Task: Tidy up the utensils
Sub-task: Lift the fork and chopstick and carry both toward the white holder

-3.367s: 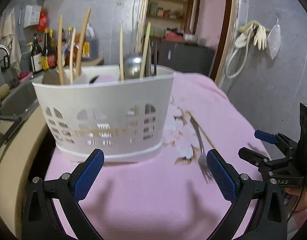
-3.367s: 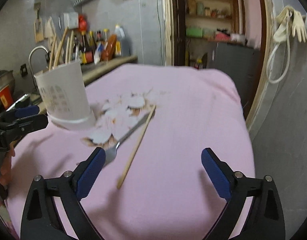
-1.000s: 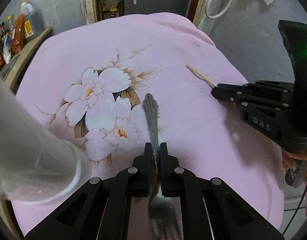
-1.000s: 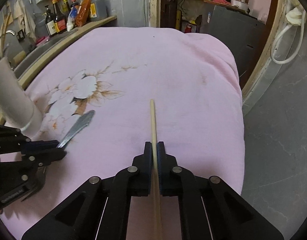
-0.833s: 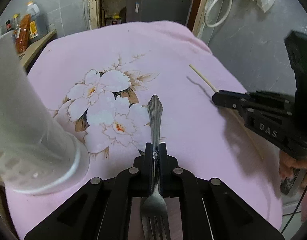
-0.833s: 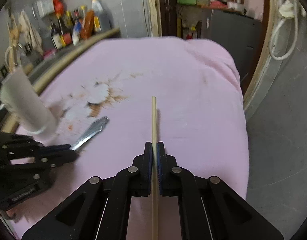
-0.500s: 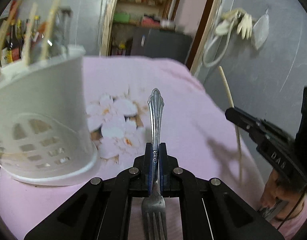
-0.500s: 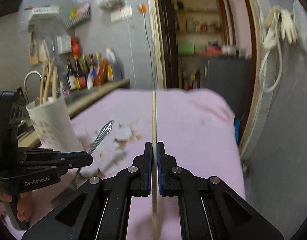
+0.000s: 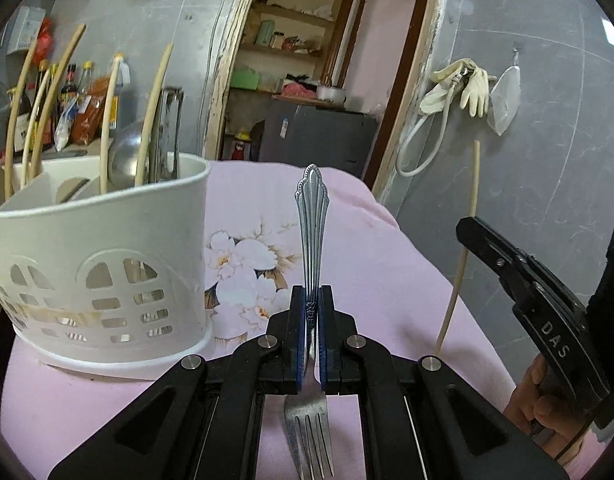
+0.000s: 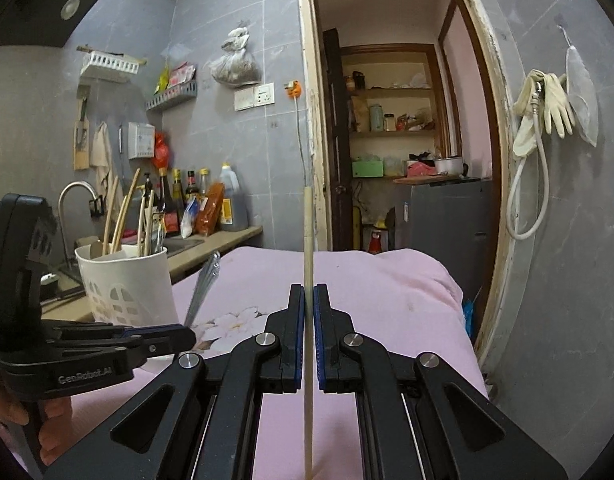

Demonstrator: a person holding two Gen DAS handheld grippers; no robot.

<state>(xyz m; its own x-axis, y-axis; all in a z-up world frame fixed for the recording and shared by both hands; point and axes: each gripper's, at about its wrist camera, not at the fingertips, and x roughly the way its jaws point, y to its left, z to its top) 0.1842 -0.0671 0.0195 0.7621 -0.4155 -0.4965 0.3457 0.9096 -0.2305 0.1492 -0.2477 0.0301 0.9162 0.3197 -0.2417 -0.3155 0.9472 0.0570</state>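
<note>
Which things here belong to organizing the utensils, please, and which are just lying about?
Job:
- fork in left claw
- chopstick in right claw
- white utensil holder

Lying about:
- sauce bottles
- rubber gloves
- faucet

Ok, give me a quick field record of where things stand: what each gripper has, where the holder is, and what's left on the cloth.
left gripper: jaws shut on the fork, handle pointing away, tines toward the camera
right gripper: jaws shut on a chopstick, held upright
holder: white, slotted, standing on the pink cloth, to the left of the fork
holder contents: chopsticks and metal utensils, standing up
fork and chopstick: both lifted off the cloth
loose utensils on cloth: none visible
</note>
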